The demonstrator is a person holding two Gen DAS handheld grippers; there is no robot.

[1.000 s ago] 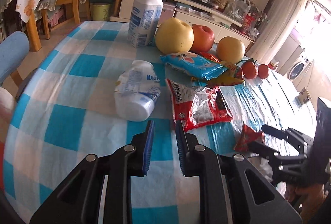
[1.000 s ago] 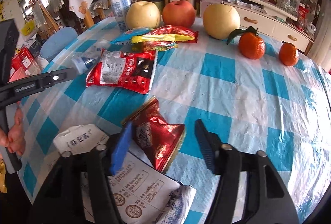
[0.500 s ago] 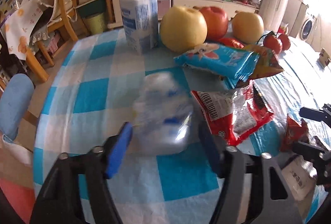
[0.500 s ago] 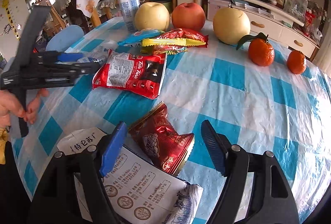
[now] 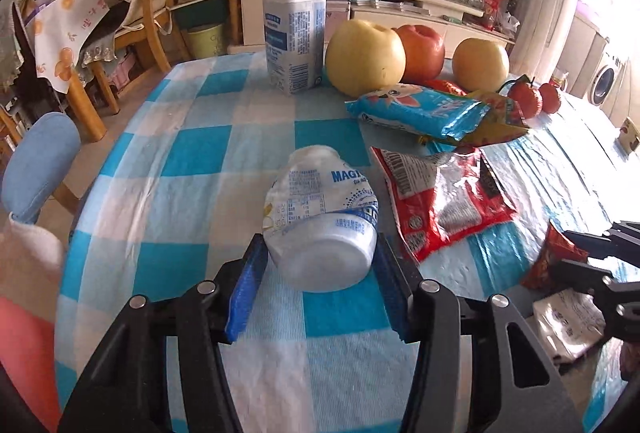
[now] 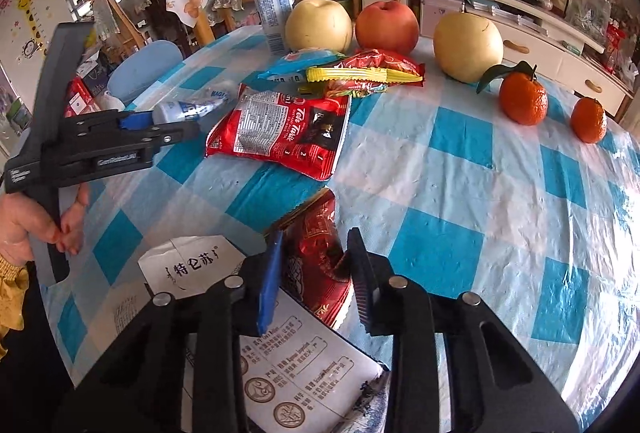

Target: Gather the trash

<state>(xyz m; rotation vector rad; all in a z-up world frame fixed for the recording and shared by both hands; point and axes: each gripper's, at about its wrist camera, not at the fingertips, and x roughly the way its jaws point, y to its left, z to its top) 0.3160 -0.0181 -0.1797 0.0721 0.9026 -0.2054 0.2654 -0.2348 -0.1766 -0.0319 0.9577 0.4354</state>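
Note:
A crumpled white plastic bottle [image 5: 322, 223] lies on its side on the blue-checked tablecloth. My left gripper [image 5: 318, 273] has its pads on both sides of the bottle's base and touches it. It also shows in the right wrist view [image 6: 160, 127]. My right gripper [image 6: 314, 265] is closed on a small dark red wrapper [image 6: 316, 261] that lies partly on a white printed paper bag [image 6: 296, 365]. A large red snack wrapper [image 6: 280, 129] lies between the two grippers, also in the left wrist view [image 5: 440, 201].
A blue snack bag [image 5: 416, 109], a yellow wrapper [image 6: 360, 75] and a red one lie further back. Behind them stand an upright white bottle [image 5: 294, 29], two pears [image 5: 364, 57], an apple [image 6: 386, 21] and two tangerines [image 6: 522, 99]. Chairs stand left of the table.
My left gripper opened, moved forward and closed around the bottle's base. My right gripper narrowed from wide open onto the dark red wrapper.

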